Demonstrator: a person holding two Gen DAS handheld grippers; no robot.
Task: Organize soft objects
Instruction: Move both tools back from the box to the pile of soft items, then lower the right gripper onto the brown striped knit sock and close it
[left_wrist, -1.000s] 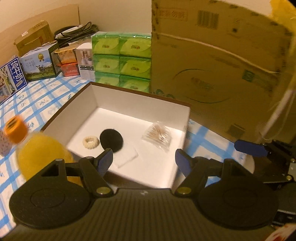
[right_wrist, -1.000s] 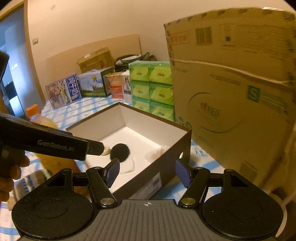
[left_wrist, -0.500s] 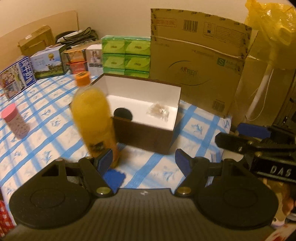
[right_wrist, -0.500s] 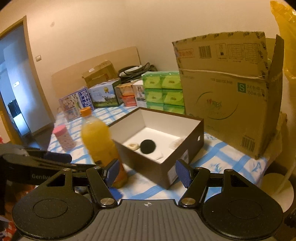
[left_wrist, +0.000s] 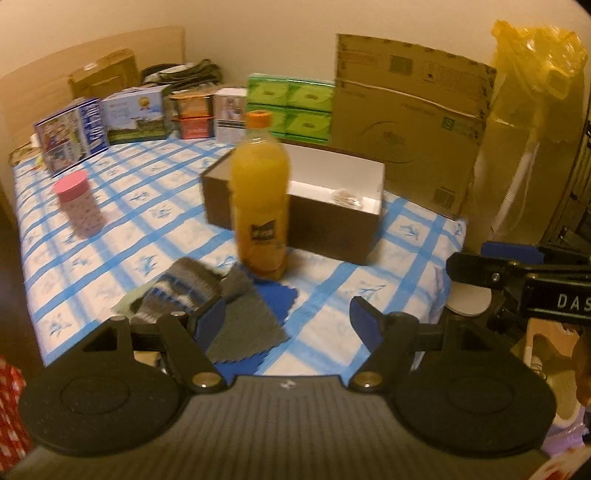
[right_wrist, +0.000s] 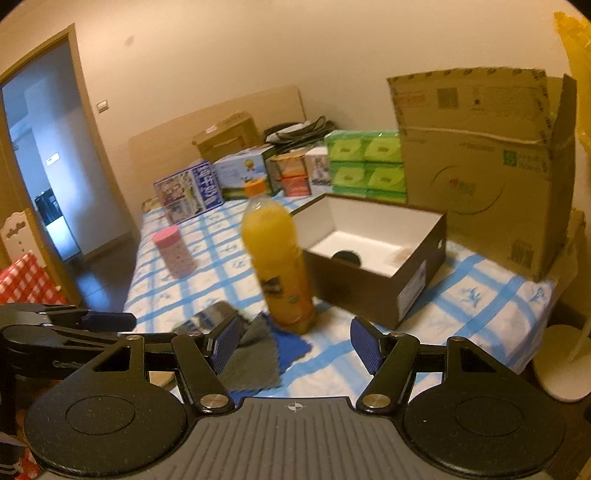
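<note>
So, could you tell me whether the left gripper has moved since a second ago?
Yes. The left gripper has pulled back from the brown box: before it hung right over the box's open top, and now the box sits far off behind the juice bottle.

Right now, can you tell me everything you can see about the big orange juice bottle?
The orange juice bottle is clear plastic, nearly full of orange drink, with an orange cap on and a small dark label low down. It stands upright on the blue-checked cloth, just in front of the brown box, its base beside or perhaps on the blue cloth's edge. Neither gripper touches it.
</note>
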